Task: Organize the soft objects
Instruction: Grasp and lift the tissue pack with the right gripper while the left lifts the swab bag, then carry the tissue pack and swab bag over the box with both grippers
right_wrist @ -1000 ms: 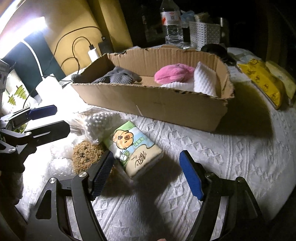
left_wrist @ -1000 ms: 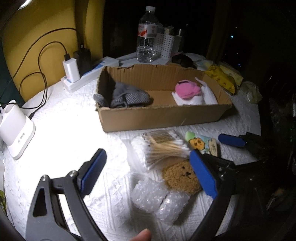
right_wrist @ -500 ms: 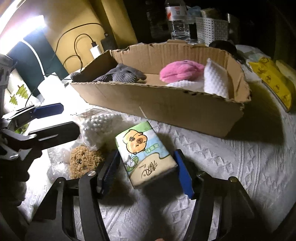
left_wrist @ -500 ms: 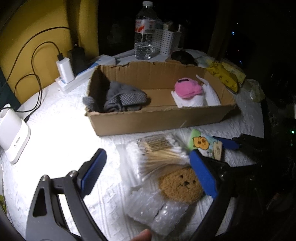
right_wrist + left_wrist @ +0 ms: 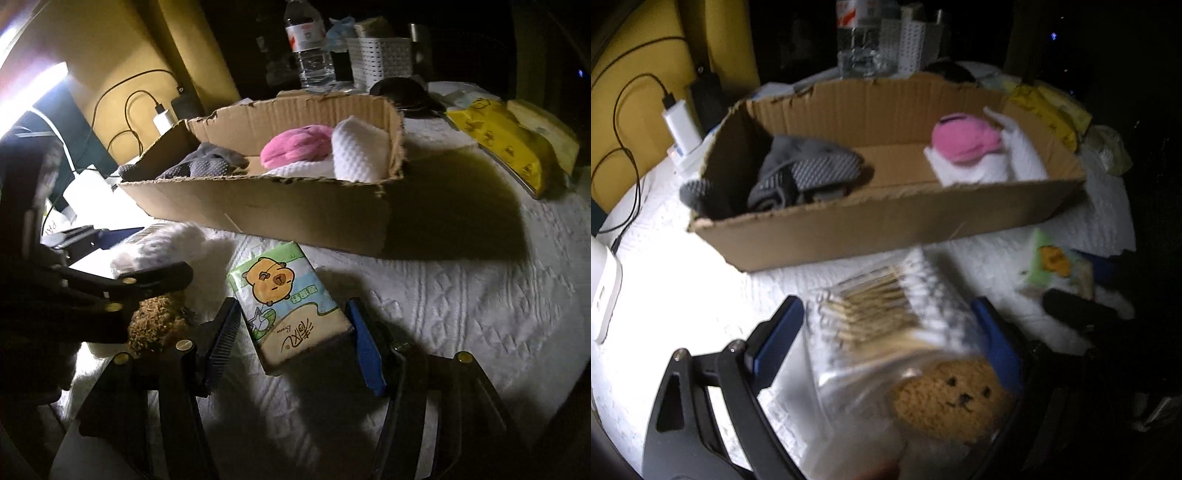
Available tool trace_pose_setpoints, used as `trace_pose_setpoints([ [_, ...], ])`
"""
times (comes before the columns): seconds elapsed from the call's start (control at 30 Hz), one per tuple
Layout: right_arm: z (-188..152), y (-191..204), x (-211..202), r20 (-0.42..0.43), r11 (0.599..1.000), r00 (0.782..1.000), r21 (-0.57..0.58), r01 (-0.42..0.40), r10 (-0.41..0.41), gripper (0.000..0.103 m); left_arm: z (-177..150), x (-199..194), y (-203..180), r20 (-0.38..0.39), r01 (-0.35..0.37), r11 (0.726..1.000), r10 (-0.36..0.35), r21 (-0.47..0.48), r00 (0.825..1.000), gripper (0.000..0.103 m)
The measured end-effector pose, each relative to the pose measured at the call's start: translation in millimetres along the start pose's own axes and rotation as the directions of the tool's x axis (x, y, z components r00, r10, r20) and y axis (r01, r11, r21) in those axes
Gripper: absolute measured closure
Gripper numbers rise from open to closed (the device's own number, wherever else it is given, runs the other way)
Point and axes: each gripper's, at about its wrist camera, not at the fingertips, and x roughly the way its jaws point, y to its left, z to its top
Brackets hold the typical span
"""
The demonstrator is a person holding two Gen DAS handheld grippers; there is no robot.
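A cardboard box (image 5: 886,221) (image 5: 258,206) holds grey socks (image 5: 805,173), a pink plush (image 5: 964,140) and a white foam piece (image 5: 358,151). In front of it lie a clear bag of cotton swabs (image 5: 879,314) and a brown knitted bear face (image 5: 949,398) (image 5: 159,325). My left gripper (image 5: 886,336) stands open around the swab bag, with the bear just below its right pad. My right gripper (image 5: 295,339) is shut on a tissue pack (image 5: 284,295) printed with a cartoon capybara. The pads press its two sides.
Behind the box stand a water bottle (image 5: 310,48) and a white basket (image 5: 380,55). Yellow packs (image 5: 502,136) lie at the far right. A charger with cables (image 5: 681,125) and a white device (image 5: 602,288) sit at the left on the white quilted cover (image 5: 461,295).
The left gripper came forward and down, so the swab bag and bear now lie between its jaws. The right jaws narrowed onto the tissue pack and slid further around it.
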Motion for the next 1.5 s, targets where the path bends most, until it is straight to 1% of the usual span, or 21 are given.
trace_pose_setpoints([
  [0.13, -0.2, -2.1, -6.0, 0.011, 1.0, 1.0, 0.012, 0.002, -0.002, 0.041, -1.0, 0.0, 2.2, 0.006, 0.024, 1.0, -0.024, 0.005, 1.0, 0.012],
  [0.17, -0.1, -2.0, -7.5, 0.015, 1.0, 1.0, 0.015, 0.001, -0.001, 0.041, -1.2, -0.7, 2.6, 0.009, 0.028, 1.0, -0.028, 0.006, 1.0, 0.016],
  [0.23, 0.2, -1.6, -10.2, 0.021, 1.0, 1.0, 0.019, 0.0, 0.0, 0.041, -1.4, -2.9, 2.2, 0.013, 0.029, 1.0, -0.03, 0.01, 0.999, 0.021],
  [0.3, 0.8, -1.2, -13.2, 0.025, 1.0, 1.0, 0.017, 0.001, -0.001, 0.041, -2.3, -7.0, 2.3, 0.02, 0.038, 0.999, -0.038, 0.011, 0.999, 0.024],
  [0.4, 3.0, 1.1, -18.1, 0.03, 1.0, 1.0, 0.013, 0.004, -0.004, 0.041, -3.6, -15.1, -0.3, 0.037, 0.054, 0.998, -0.055, 0.024, 0.998, 0.025],
  [0.8, 13.7, 10.8, -45.2, 0.08, 1.0, 0.996, 0.004, 0.025, -0.025, 0.041, -4.4, -56.8, -11.4, 0.104, 0.095, 0.993, -0.102, 0.065, 0.989, 0.025],
  [1.03, 25.8, 20.2, -56.0, 0.099, 0.999, 0.995, -0.019, 0.032, -0.03, 0.041, 5.0, -76.6, -2.6, 0.154, 0.106, 0.993, -0.112, 0.047, 0.982, 0.025],
  [1.27, 40.6, 22.8, -66.8, 0.131, 0.999, 0.991, -0.029, 0.037, -0.033, 0.041, 18.3, -97.5, 2.3, 0.209, 0.102, 0.994, -0.11, 0.05, 0.972, 0.024],
  [1.5, 51.9, 19.7, -67.2, 0.14, 0.999, 0.99, -0.038, 0.038, -0.033, 0.041, 31.3, -99.5, 8.8, 0.229, 0.09, 0.995, -0.096, 0.04, 0.969, 0.024],
])
